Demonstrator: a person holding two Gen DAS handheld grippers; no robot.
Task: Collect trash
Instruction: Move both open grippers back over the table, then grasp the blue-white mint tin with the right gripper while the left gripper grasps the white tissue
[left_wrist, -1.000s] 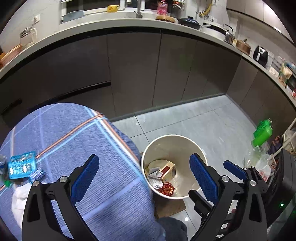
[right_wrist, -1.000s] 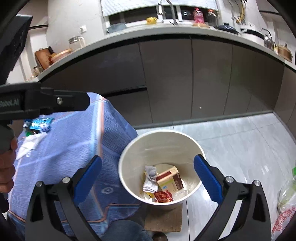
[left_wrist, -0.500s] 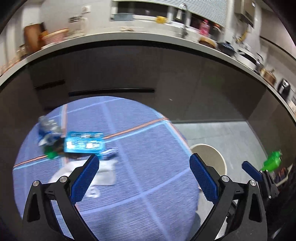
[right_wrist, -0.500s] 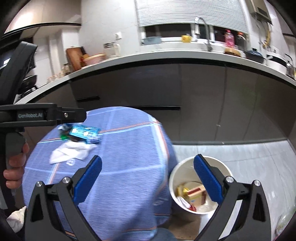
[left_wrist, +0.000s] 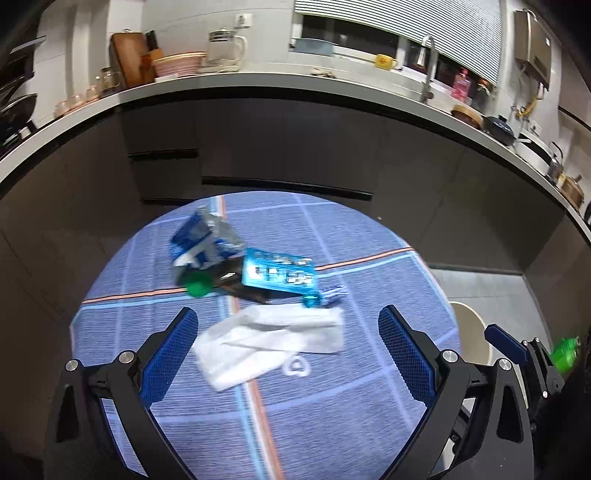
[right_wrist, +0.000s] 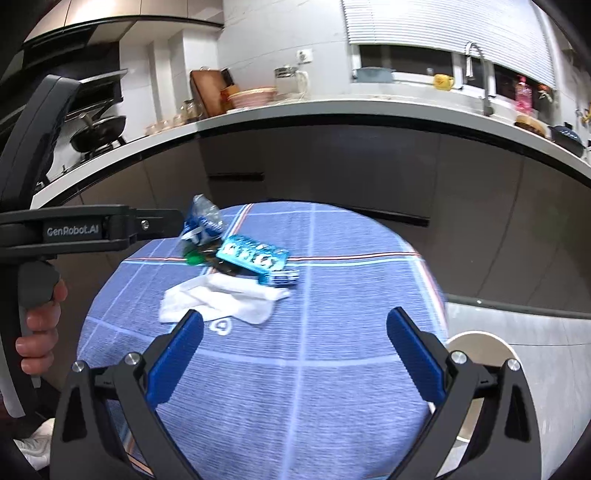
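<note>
On a round table with a blue checked cloth (left_wrist: 332, 417) (right_wrist: 332, 387) lies a heap of trash. A white crumpled tissue (left_wrist: 273, 343) (right_wrist: 225, 301) is nearest. Behind it lie a turquoise wrapper (left_wrist: 279, 275) (right_wrist: 253, 256), a crushed blue-labelled plastic bottle (left_wrist: 207, 236) (right_wrist: 201, 221) with a green cap (left_wrist: 197, 286) (right_wrist: 192, 258), and a dark flat piece. My left gripper (left_wrist: 286, 352) hovers open just before the tissue. My right gripper (right_wrist: 295, 349) stands open further back, empty. The cream trash bin (left_wrist: 471, 336) (right_wrist: 484, 347) stands on the floor right of the table.
Dark kitchen cabinets (left_wrist: 295, 147) curve behind the table under a white counter (left_wrist: 258, 79) crowded with jars, bowls, a kettle and pots. A green bottle (left_wrist: 565, 354) stands at the far right on the floor side. A hand (right_wrist: 37, 321) grips the left tool's handle.
Both grippers swung left from over the bin to face the table top. The trash heap now sits centred ahead and the bin has slid to the right edge. Both stayed open.
</note>
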